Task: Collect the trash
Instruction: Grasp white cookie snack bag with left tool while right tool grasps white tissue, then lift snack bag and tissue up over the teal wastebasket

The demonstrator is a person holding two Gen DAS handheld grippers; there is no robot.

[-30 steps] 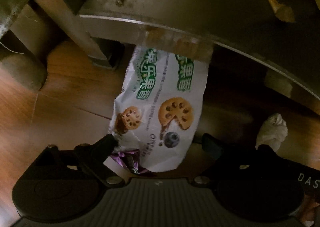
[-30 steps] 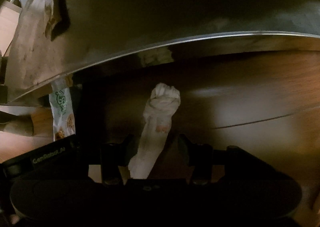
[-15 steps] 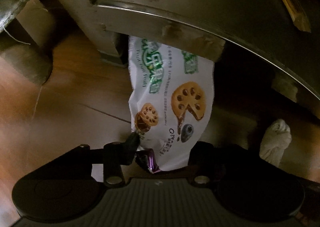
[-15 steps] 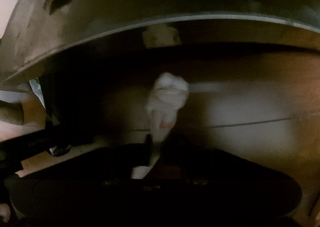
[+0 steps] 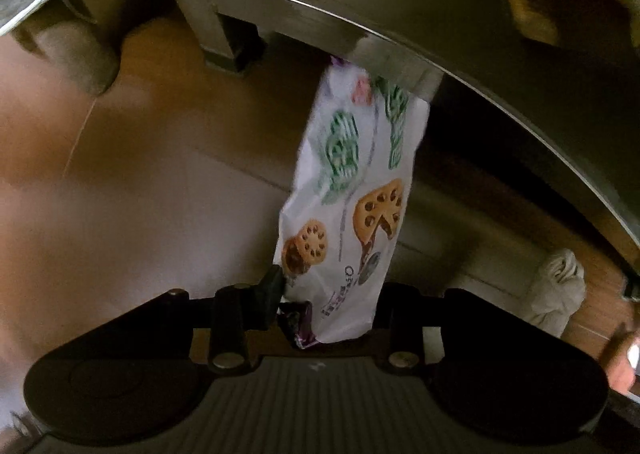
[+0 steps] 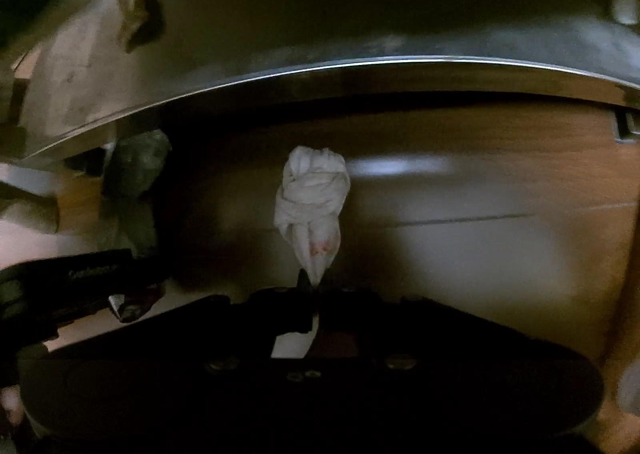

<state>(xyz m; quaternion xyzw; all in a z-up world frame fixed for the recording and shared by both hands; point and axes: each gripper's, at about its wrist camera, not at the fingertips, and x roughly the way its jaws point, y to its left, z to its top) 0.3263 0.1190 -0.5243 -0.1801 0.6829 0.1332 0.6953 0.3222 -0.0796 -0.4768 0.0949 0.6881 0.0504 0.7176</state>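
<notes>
A white snack wrapper with green lettering and cookie pictures hangs lengthwise between the fingers of my left gripper. The jaws are closing and pinch the wrapper's lower end, beside its torn purple edge. Its far end reaches under the metal edge above. A crumpled white tissue with a faint red stain sticks up from my right gripper, which is shut on its twisted tail. The same tissue shows at the right of the left wrist view. In the right wrist view the left gripper's dark body sits at the left.
A curved metal frame edge with a square leg overhangs both grippers. Below lies a brown wooden floor. A grey rounded object rests on the floor at the far left.
Both grippers went from open around their items to closed on them. Wrapper and tissue have lifted off the floor, and the wrapper now hangs narrower and straighter.
</notes>
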